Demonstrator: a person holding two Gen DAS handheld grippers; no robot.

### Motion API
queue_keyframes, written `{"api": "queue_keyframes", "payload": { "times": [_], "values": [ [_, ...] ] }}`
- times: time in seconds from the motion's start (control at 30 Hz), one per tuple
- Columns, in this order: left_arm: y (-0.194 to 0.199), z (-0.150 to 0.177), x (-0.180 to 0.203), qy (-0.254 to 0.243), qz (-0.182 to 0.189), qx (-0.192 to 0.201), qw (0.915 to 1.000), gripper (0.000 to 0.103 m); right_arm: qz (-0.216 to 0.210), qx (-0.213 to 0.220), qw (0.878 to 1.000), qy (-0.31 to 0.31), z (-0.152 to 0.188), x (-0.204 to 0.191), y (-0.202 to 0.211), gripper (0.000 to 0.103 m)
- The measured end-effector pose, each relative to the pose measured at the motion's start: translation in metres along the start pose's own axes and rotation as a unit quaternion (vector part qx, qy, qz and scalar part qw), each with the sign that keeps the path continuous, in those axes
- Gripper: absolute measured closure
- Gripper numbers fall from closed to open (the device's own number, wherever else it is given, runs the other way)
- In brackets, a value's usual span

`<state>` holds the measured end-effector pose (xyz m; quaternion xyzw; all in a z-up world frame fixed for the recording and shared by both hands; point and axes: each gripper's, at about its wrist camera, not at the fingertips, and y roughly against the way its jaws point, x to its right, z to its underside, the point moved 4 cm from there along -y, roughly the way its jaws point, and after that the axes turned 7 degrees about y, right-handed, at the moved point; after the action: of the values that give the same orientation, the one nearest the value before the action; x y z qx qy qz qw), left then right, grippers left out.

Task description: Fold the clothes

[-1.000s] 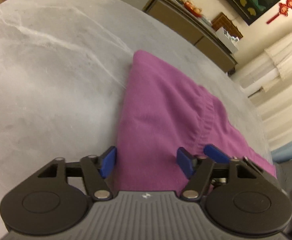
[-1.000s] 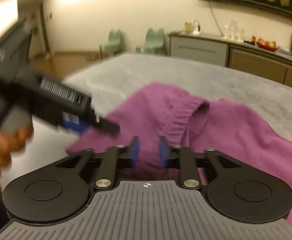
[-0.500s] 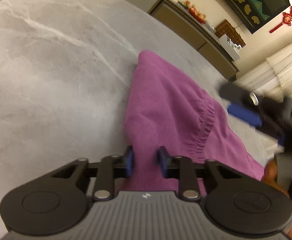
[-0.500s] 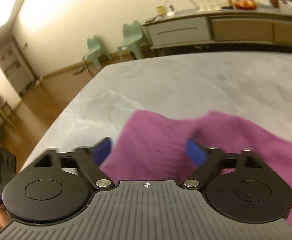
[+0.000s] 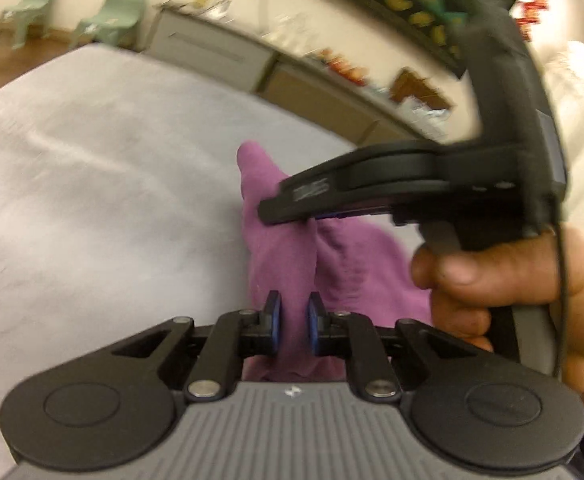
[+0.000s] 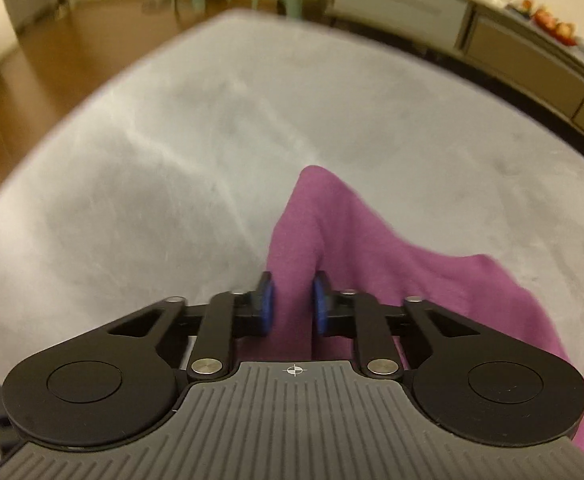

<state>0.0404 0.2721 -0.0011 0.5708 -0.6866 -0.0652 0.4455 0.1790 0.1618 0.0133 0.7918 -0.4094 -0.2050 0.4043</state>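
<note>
A purple knit garment [image 5: 288,248] lies on a grey marble table [image 5: 92,184]. My left gripper [image 5: 292,318] is shut on a pinch of its fabric, which runs up between the blue pads. My right gripper [image 6: 293,304] is shut on another fold of the same garment [image 6: 371,256], and the cloth rises in a ridge ahead of it. In the left wrist view the right gripper's black body shows side-on [image 5: 411,184] just above the garment, held by a hand [image 5: 503,276]. Both views are motion-blurred.
The table's rounded far edge [image 6: 252,20] shows, with wooden floor [image 6: 52,52] beyond at the left. Green chairs [image 5: 108,12] and a long sideboard [image 6: 471,20] with dishes stand along the back wall.
The right gripper went from open to shut on the garment. Both grippers have lifted and swung, and the cloth now bunches into a raised ridge between them. The left stayed shut.
</note>
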Motion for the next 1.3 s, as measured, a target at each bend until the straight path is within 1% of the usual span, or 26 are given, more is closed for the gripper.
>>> {"api": "queue_keyframes", "payload": {
  "times": [0.07,0.1,0.13,0.17,0.2,0.23,0.27,0.3,0.43,0.47,0.53,0.6,0.67,0.7,0.73,0.8,0.83,0.9,0.97,1.0,1.03,1.1,1.17,1.23,1.27,1.3],
  "values": [
    [0.007,0.003,0.021,-0.018,0.057,-0.006,0.9982,0.084,-0.020,0.047,0.998,-0.047,0.011,0.028,0.041,0.086],
    [0.010,0.006,0.032,-0.028,0.088,-0.010,0.9956,0.079,-0.028,0.066,0.995,-0.075,0.022,0.047,0.060,0.086],
    [0.014,0.008,0.043,-0.037,0.124,-0.017,0.9915,0.079,-0.034,0.083,0.991,-0.102,0.035,0.067,0.079,0.086],
    [0.016,0.009,0.052,-0.046,0.163,-0.026,0.9852,0.077,-0.041,0.100,0.986,-0.129,0.048,0.088,0.097,0.086],
    [0.018,0.010,0.058,-0.053,0.189,-0.031,0.9801,0.076,-0.040,0.108,0.981,-0.155,0.065,0.110,0.109,0.086],
    [0.018,0.009,0.062,-0.060,0.197,-0.030,0.9780,0.075,-0.036,0.112,0.977,-0.179,0.084,0.134,0.117,0.086],
    [0.016,0.007,0.064,-0.066,0.191,-0.024,0.9790,0.074,-0.034,0.108,0.974,-0.197,0.100,0.150,0.115,0.086],
    [0.012,0.006,0.065,-0.069,0.182,-0.021,0.9807,0.070,-0.033,0.100,0.972,-0.212,0.116,0.164,0.109,0.085],
    [-0.029,0.003,0.058,-0.049,0.113,-0.047,0.9913,0.070,-0.028,0.068,0.960,-0.272,0.181,0.218,0.083,0.085],
    [-0.040,0.003,0.056,-0.048,0.093,-0.051,0.9932,0.070,-0.029,0.069,0.959,-0.273,0.187,0.223,0.080,0.085],
    [-0.060,0.001,0.058,-0.061,0.063,-0.054,0.9947,0.070,-0.031,0.076,0.960,-0.267,0.193,0.225,0.077,0.084],
    [-0.077,-0.005,0.064,-0.076,0.044,-0.053,0.9947,0.069,-0.033,0.084,0.961,-0.261,0.200,0.227,0.074,0.081],
    [-0.089,-0.006,0.075,-0.092,0.030,-0.046,0.9943,0.064,-0.019,0.088,0.967,-0.238,0.201,0.230,0.075,0.078],
    [-0.100,-0.011,0.081,-0.100,0.020,-0.042,0.9938,0.059,-0.004,0.093,0.970,-0.225,0.201,0.229,0.080,0.069],
    [-0.111,-0.016,0.087,-0.110,0.013,-0.044,0.9928,0.059,0.012,0.099,0.972,-0.212,0.202,0.227,0.087,0.058],
    [-0.131,-0.021,0.095,-0.119,0.012,-0.061,0.9910,0.058,0.075,0.141,0.970,-0.184,0.206,0.217,0.108,0.052],
    [-0.143,-0.023,0.097,-0.113,0.013,-0.072,0.9909,0.058,0.075,0.150,0.971,-0.168,0.208,0.209,0.111,0.052],
    [-0.166,-0.025,0.098,-0.097,0.010,-0.092,0.9910,0.055,0.051,0.156,0.977,-0.135,0.210,0.190,0.111,0.054],
    [-0.180,-0.022,0.096,-0.081,-0.003,-0.106,0.9910,0.050,0.026,0.162,0.981,-0.102,0.213,0.171,0.110,0.062],
    [-0.185,-0.022,0.095,-0.078,-0.009,-0.109,0.9909,0.048,0.032,0.134,0.986,-0.095,0.217,0.167,0.099,0.064],
    [-0.188,-0.022,0.096,-0.077,-0.012,-0.110,0.9909,0.048,0.041,0.130,0.987,-0.090,0.222,0.167,0.090,0.060],
    [-0.192,-0.021,0.099,-0.079,-0.019,-0.109,0.9907,0.049,0.053,0.140,0.985,-0.082,0.229,0.167,0.086,0.060],
    [-0.193,-0.020,0.101,-0.084,-0.025,-0.107,0.9904,0.050,0.052,0.142,0.983,-0.099,0.225,0.175,0.092,0.052],
    [-0.191,-0.019,0.101,-0.084,-0.037,-0.102,0.9906,0.056,0.072,0.161,0.978,-0.115,0.223,0.186,0.095,0.046],
    [-0.190,-0.019,0.101,-0.081,-0.043,-0.100,0.9907,0.058,0.070,0.150,0.980,-0.115,0.222,0.186,0.088,0.043],
    [-0.188,-0.022,0.101,-0.079,-0.052,-0.098,0.9907,0.061,0.062,0.134,0.982,-0.115,0.221,0.185,0.080,0.045]
  ]
}}
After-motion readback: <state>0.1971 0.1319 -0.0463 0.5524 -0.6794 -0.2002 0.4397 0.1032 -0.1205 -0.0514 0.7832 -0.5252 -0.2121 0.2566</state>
